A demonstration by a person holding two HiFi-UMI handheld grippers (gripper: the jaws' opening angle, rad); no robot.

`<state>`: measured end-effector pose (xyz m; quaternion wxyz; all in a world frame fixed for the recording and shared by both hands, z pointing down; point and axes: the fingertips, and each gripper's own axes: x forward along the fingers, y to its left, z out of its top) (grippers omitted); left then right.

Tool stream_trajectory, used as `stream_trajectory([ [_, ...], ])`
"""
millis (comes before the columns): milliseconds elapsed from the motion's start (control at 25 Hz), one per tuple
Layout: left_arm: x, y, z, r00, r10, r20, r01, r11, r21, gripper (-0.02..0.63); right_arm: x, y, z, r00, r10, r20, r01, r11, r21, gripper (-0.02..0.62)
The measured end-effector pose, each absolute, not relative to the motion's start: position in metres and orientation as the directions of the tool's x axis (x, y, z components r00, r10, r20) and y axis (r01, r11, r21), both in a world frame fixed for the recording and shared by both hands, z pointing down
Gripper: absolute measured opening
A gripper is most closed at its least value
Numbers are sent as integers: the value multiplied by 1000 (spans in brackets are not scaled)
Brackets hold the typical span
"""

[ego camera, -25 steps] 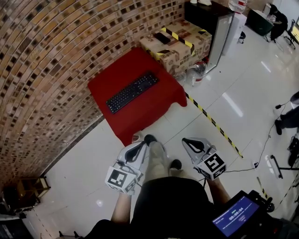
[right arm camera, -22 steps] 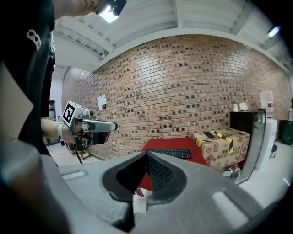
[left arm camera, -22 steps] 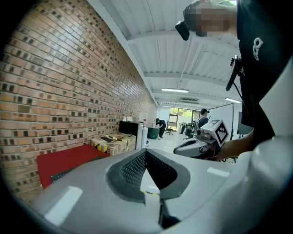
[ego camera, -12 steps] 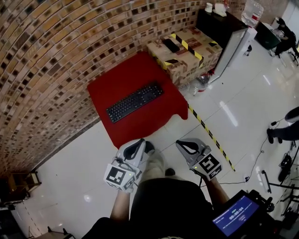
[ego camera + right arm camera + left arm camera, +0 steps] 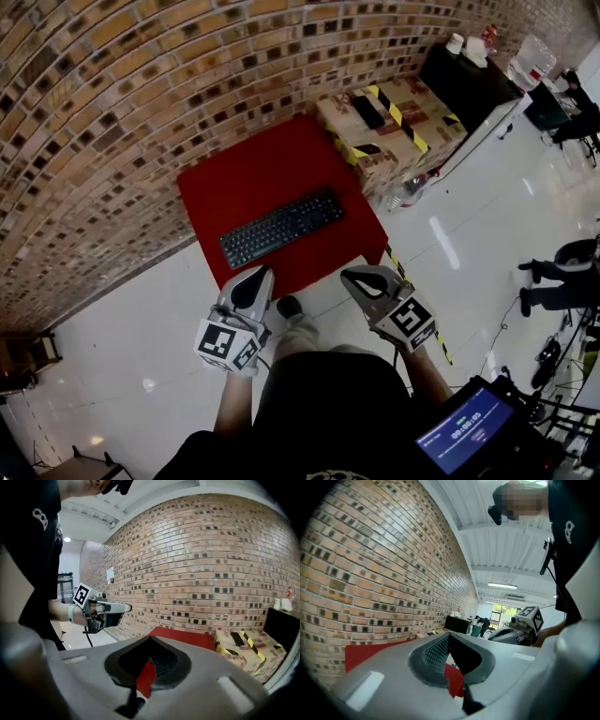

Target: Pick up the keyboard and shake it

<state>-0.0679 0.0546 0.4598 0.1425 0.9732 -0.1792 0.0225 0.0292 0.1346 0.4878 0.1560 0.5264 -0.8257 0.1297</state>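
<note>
At the left, the brick wall (image 5: 84,122) runs along behind a low table draped in red cloth (image 5: 234,173). The left gripper (image 5: 259,275) is held short of the table's near edge. Its jaws are pressed together with nothing between them, and only a sliver of red cloth shows past them in the left gripper view. The black keyboard (image 5: 281,228) lies flat on the cloth, slanted across the table's near half, well apart from both grippers. The right gripper (image 5: 351,276) hangs off the table's near right corner, likewise clenched on nothing. Further right stands a cardboard box with yellow-and-black tape (image 5: 398,127). The keyboard looks like a long, thin plastic slab, probably stiff and fairly light, so it should lift without sagging. Its smooth casing may slide in the pads once shaken, and its keycaps could give or pop under pressure. The better hold is likely one gripper on each short end, pinching the bare frame and not the keys. Because it sits flush on the cloth, the lower jaw would need to slip under the edge without catching the fabric.
</note>
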Motion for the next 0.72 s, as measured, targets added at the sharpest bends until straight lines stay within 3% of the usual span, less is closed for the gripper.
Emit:
stream_trajectory([
  [280,-50,-4,464,960,-275,51,-277,-914,298,15,26,75,506,-400,-805,439,-897,442,-5,-8],
  [720,-56,-61,494,955,-280,98,-294,-847,443,15,52,15,527,-426,-770,474,-888,456,-57,-8],
])
